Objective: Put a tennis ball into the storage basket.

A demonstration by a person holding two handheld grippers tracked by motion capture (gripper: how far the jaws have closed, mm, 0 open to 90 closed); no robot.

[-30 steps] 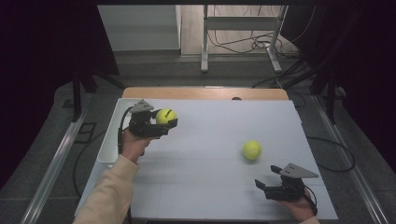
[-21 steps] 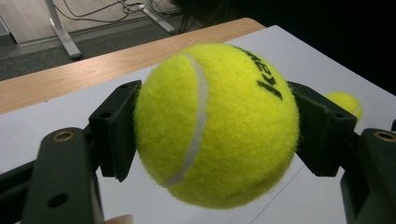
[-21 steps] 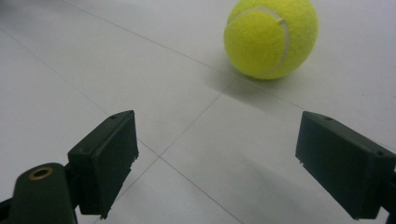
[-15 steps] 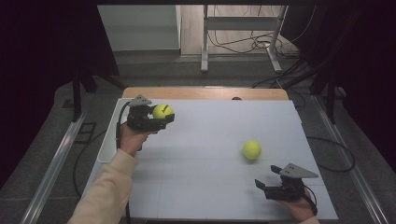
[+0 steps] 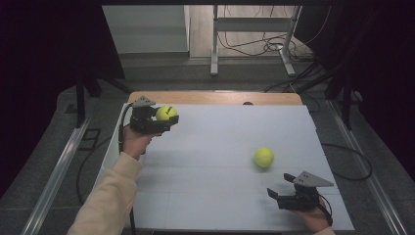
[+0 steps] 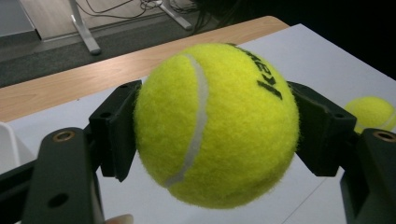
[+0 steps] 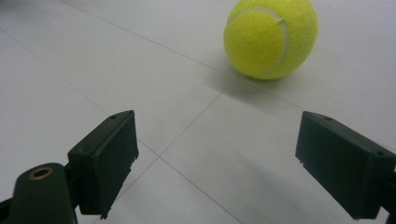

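A yellow tennis ball [image 5: 166, 113] [image 6: 215, 123] is clamped between the jaws of my left gripper [image 5: 164, 119] [image 6: 212, 126], held above the table's far left corner. A second tennis ball [image 5: 264, 157] [image 7: 271, 36] lies on the white table [image 5: 215, 147] right of centre, also seen at the right edge in the left gripper view [image 6: 371, 112]. My right gripper [image 5: 278, 195] [image 7: 217, 161] rests low near the front right edge, jaws wide apart with nothing between them, a short way in front of that ball.
A white bin [image 5: 111, 152] hangs at the table's left side beside my left forearm. A wooden strip [image 5: 215, 98] borders the far edge. Beyond the table are metal stand legs [image 5: 215, 44] and cables on the floor.
My left gripper has carried its ball a little farther back and to the left. The right gripper and the loose ball have stayed put.
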